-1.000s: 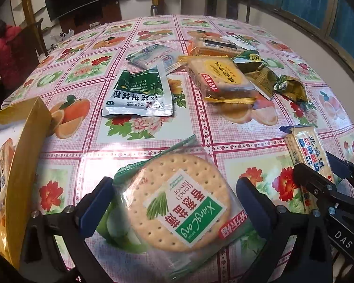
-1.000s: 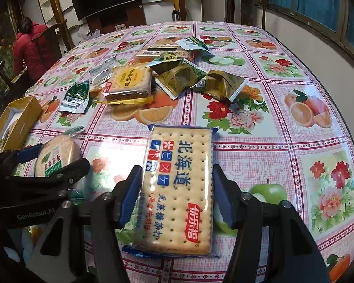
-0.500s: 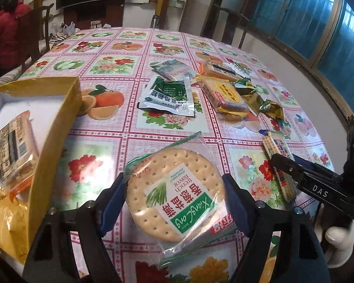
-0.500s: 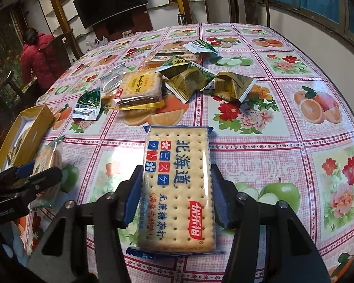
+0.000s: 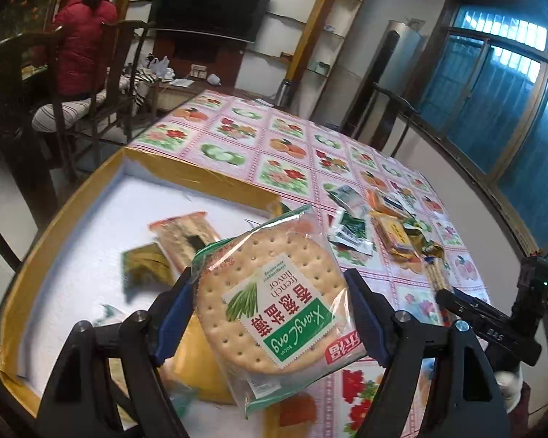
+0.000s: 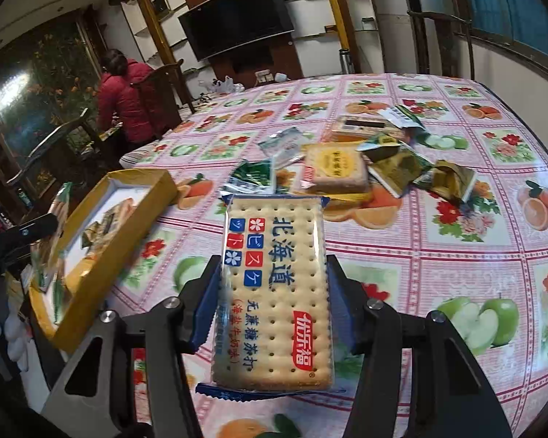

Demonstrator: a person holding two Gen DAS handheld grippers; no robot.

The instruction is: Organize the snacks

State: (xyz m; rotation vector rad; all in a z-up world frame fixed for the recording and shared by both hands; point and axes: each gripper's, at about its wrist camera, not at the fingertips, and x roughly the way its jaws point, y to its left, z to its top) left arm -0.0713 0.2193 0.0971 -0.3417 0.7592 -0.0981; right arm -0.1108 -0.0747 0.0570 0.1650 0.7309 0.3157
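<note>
We hold the round cracker pack (image 5: 270, 303) in the left gripper (image 5: 270, 314), jaws clamped on both its edges, raised over the yellow box (image 5: 65, 215). That box already contains several snack packets (image 5: 179, 237). The right gripper (image 6: 270, 303) has its jaws closed on the rectangular cracker pack (image 6: 274, 292), lifted above the flowered tablecloth (image 6: 456, 255). Loose snacks (image 6: 365, 160) lie grouped farther across the table.

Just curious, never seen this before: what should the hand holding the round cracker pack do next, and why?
Probably lower it and open the jaws. The left gripper grips the round cracker pack over the yellow box, where other snacks already lie.
</note>
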